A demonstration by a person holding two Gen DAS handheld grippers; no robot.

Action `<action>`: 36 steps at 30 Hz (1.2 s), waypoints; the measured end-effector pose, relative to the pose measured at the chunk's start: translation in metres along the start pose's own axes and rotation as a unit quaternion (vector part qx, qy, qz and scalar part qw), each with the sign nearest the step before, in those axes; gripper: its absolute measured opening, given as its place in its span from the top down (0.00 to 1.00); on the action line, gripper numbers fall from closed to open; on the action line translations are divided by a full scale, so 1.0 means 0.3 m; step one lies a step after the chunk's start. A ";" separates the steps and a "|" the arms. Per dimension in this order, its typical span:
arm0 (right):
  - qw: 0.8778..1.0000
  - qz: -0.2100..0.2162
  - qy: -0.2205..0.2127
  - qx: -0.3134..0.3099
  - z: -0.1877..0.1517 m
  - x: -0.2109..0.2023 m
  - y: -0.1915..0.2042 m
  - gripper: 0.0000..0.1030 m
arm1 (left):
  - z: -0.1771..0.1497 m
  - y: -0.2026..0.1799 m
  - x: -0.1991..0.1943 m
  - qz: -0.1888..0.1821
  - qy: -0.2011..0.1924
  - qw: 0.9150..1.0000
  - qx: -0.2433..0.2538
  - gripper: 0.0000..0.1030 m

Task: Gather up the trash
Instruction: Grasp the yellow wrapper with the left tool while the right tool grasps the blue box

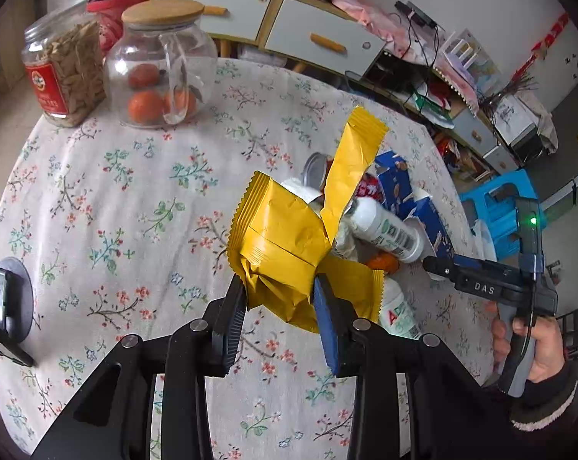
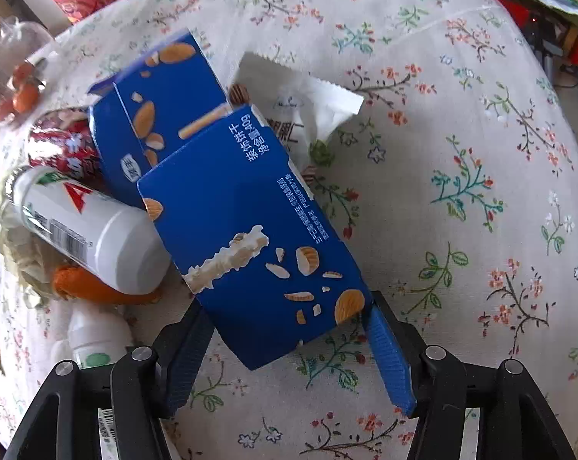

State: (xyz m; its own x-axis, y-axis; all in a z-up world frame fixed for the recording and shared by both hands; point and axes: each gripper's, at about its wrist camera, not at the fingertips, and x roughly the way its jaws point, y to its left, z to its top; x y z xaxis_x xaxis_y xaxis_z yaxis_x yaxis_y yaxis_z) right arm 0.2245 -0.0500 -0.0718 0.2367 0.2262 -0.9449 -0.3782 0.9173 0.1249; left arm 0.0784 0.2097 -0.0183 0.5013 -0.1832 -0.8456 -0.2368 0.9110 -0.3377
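Observation:
My left gripper (image 1: 279, 293) is shut on a bunch of crumpled yellow wrappers (image 1: 285, 237) and holds them above the floral tablecloth (image 1: 135, 191). Behind them lies a trash pile: a white bottle (image 1: 384, 230), blue cartons (image 1: 394, 184), a can (image 1: 315, 170) and orange peel (image 1: 382, 260). My right gripper (image 2: 289, 329) is shut on the near blue carton (image 2: 250, 237), its fingers pressing both sides. A second blue carton (image 2: 162, 115), a white bottle (image 2: 93, 230), a red can (image 2: 63, 145), a white tissue (image 2: 311, 99) and orange peel (image 2: 93, 287) lie beside it.
Two glass jars (image 1: 158, 65) stand at the table's far left edge, one with oranges. A black round base (image 1: 11, 299) sits at the near left. A small white bottle (image 2: 93, 337) lies by my right gripper. A blue stool (image 1: 495, 207) stands past the table's right edge.

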 end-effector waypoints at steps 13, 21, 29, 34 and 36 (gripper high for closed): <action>0.999 0.001 -0.032 0.005 -0.034 -0.109 -0.091 0.81 | 0.060 -0.186 0.037 -0.024 -0.014 0.999 0.031 0.64; 0.996 0.040 -0.028 0.069 -0.052 -0.136 -0.195 0.18 | 0.087 -0.245 0.058 -0.018 -0.020 0.999 0.045 0.64; 0.981 0.121 -0.010 0.151 -0.002 -0.069 -0.200 0.00 | 0.102 -0.193 0.068 -0.008 -0.016 0.999 0.037 0.64; 0.980 0.114 -0.004 0.163 0.040 -0.023 -0.132 0.00 | 0.098 -0.144 0.069 0.000 -0.012 1.000 0.026 0.64; 0.982 0.098 -0.003 0.162 0.046 0.001 -0.112 0.00 | 0.092 -0.130 0.065 0.002 -0.013 1.000 0.022 0.64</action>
State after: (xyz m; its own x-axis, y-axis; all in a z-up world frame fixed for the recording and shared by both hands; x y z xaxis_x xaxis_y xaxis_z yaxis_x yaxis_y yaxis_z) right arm 0.2496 -0.0763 -0.0721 0.1924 0.4106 -0.8913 -0.1123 0.9115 0.3957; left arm 0.1203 0.1808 -0.0100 0.5228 -0.1707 -0.8352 -0.2013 0.9273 -0.3155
